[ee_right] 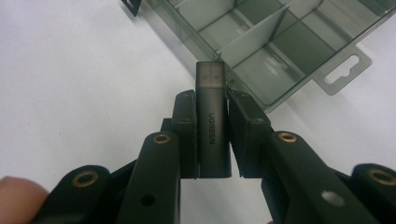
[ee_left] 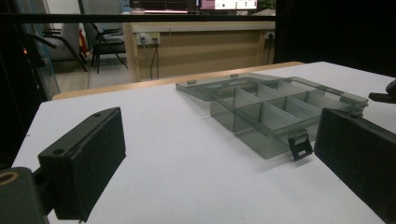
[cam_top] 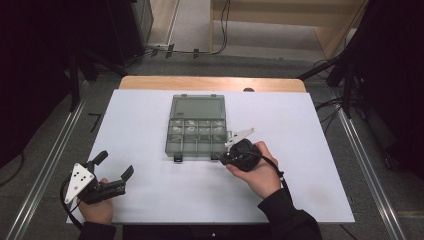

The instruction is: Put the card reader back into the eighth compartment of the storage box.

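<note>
Progress stood midway: the right gripper [ee_right: 212, 105] was clamped on a grey UGREEN adapter [ee_right: 213, 126], held just beside the near right corner of the open compartment box [cam_top: 195, 145], not yet placed inside. The left gripper [cam_top: 114, 167] waited apart, jaws spread.

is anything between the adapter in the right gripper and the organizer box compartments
Nothing visible. The right gripper holds the grey adapter just short of the organizer box, whose lid lies open; only its near wall lies ahead.
</note>
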`<state>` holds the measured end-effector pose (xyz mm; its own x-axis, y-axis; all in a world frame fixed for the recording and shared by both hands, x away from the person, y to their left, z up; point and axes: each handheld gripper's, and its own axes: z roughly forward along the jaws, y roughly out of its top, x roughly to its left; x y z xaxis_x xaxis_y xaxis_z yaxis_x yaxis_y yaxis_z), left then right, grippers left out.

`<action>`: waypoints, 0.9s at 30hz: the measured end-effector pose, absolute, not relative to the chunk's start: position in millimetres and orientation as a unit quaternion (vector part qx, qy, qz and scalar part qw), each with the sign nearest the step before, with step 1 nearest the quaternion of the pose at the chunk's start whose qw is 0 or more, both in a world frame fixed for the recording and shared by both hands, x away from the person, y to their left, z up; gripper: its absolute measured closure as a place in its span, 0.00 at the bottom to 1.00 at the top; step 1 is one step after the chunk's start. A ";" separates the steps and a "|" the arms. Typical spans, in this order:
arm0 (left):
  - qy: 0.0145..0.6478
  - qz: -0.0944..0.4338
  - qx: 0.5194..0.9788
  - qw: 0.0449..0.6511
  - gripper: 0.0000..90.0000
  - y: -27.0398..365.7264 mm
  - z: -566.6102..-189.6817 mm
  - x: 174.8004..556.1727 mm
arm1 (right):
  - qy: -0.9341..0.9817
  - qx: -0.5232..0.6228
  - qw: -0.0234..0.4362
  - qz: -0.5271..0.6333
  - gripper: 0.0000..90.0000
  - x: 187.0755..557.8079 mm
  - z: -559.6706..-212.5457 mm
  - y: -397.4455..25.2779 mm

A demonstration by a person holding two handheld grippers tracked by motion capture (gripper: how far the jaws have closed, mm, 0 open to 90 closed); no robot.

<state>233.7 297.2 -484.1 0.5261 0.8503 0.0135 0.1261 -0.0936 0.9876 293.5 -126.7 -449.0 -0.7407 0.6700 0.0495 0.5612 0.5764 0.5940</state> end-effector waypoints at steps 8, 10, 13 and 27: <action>0.366 0.321 0.666 0.565 0.03 297.2 -484.1 233.6 | 0.884 0.347 0.094 0.300 0.79 296.9 -442.4 -127.2; 0.366 0.320 0.666 0.565 0.02 297.1 -484.1 233.6 | 0.884 0.347 0.095 0.299 0.79 298.0 -441.2 -127.8; 0.366 0.321 0.666 0.565 0.02 297.1 -484.1 233.6 | 0.883 0.349 0.096 0.300 0.79 299.6 -440.4 -128.3; 0.366 0.320 0.666 0.565 0.03 297.0 -484.1 233.6 | 0.883 0.348 0.104 0.297 0.79 307.9 -432.4 -129.7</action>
<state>233.6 297.0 -484.1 0.5267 0.8499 0.0131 0.1263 -0.0935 0.9876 307.9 -129.7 -432.4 -0.7357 0.6769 0.0228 0.5534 0.5813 0.5965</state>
